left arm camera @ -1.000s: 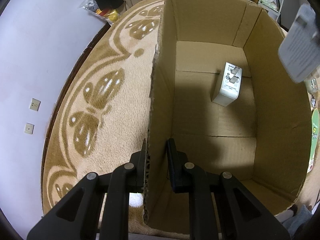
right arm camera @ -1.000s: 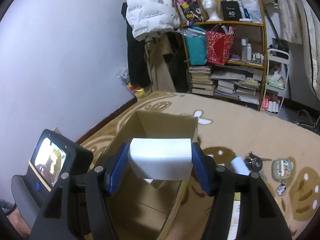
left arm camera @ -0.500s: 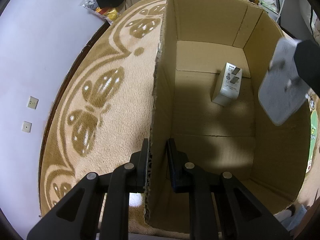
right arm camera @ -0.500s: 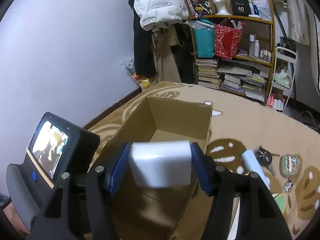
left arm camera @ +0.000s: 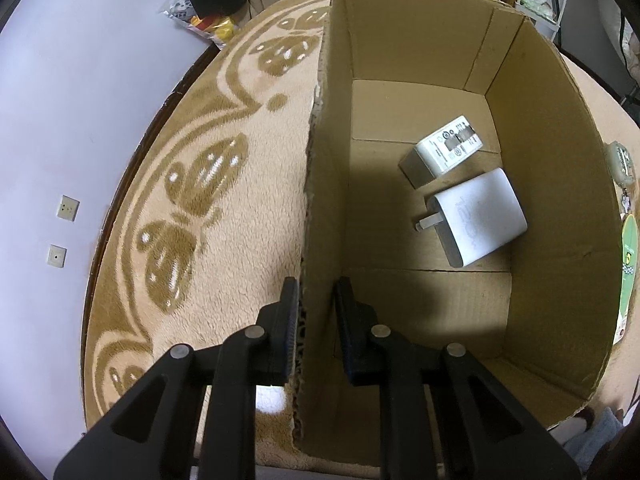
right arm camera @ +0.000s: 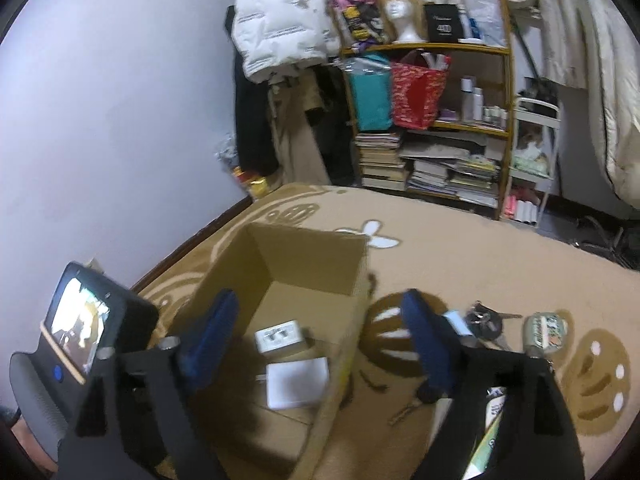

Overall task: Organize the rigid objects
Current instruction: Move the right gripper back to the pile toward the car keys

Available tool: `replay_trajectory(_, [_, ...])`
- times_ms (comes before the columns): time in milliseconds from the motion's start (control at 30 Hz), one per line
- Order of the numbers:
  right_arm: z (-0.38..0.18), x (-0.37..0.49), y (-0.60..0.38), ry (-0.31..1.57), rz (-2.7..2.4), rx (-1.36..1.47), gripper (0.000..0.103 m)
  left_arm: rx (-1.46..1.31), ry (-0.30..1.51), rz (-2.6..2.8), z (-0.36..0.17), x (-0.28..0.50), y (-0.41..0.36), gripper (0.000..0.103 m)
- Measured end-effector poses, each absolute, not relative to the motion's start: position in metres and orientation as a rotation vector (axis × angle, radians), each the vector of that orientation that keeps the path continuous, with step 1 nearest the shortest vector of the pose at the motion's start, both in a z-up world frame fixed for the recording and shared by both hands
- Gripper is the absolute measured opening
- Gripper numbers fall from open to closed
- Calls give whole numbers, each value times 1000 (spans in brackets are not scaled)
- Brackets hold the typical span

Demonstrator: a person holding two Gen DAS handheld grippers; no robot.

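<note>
Room: carpeted floor with a brown pattern, lilac wall on the left, cluttered shelf at the back.
Left tool: nearest; jaws straddle the left wall of the box, outer finger against it, inner one a little off, so I cannot tell if it is clamped.
Right tool: spread wide and empty, above the box's right rim.
In box: white charger lying flat, prongs toward the left wall; smaller adapter just beyond it, near the far right corner.
Left to sort: keys and a small pouch on the carpet, right of the box.
Key relation: these lie right of and beyond the right tool, which is clearly the nearer one.
In the way: only the right box wall, on the return.
</note>
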State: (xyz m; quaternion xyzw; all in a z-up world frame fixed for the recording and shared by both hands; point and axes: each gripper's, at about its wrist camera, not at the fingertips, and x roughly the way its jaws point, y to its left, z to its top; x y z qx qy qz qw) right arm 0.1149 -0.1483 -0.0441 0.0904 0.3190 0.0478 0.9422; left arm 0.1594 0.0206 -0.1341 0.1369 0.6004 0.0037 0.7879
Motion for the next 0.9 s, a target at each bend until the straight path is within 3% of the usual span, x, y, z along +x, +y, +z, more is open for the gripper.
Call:
replay_trajectory(100, [-48,118,-163,675,75,223,103,295,1295,7,-134,159,20,17])
replay_trajectory(900, [-103,147,-245,914,-96,353,103,321,1278,4,-132,156,15,16])
